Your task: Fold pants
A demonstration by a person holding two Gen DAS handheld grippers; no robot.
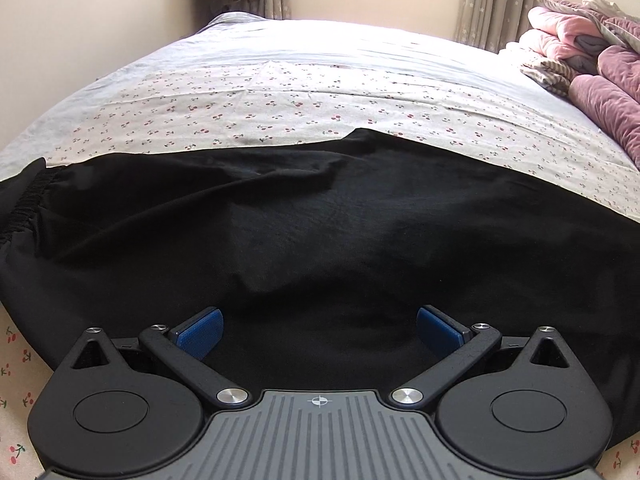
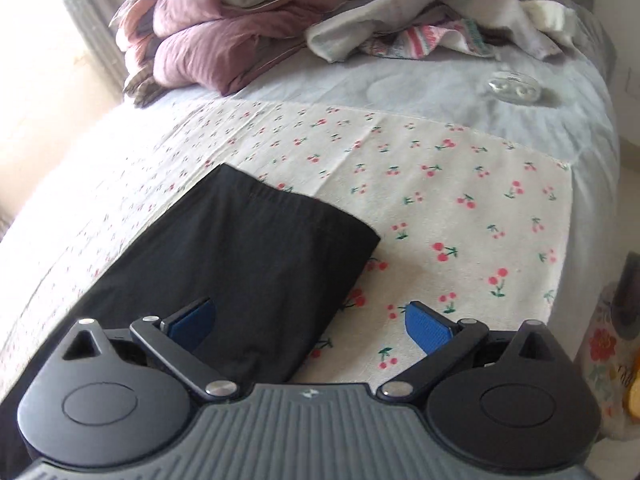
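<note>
Bare cherry-print sheet (image 1: 280, 96) beyond the black pants (image 1: 320, 216), open to the far bed edge. Right side blocked: piled pink quilts (image 2: 224, 40), crumpled white cloth (image 2: 420, 12), small clear glass dish (image 2: 514, 86). Sheet beside the pants hem (image 2: 304, 208) unobstructed.

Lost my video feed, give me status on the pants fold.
Left gripper open, right gripper open, neither gripping. Black pants flat on cherry-print sheet, hem end by right gripper. Nothing on them.
</note>
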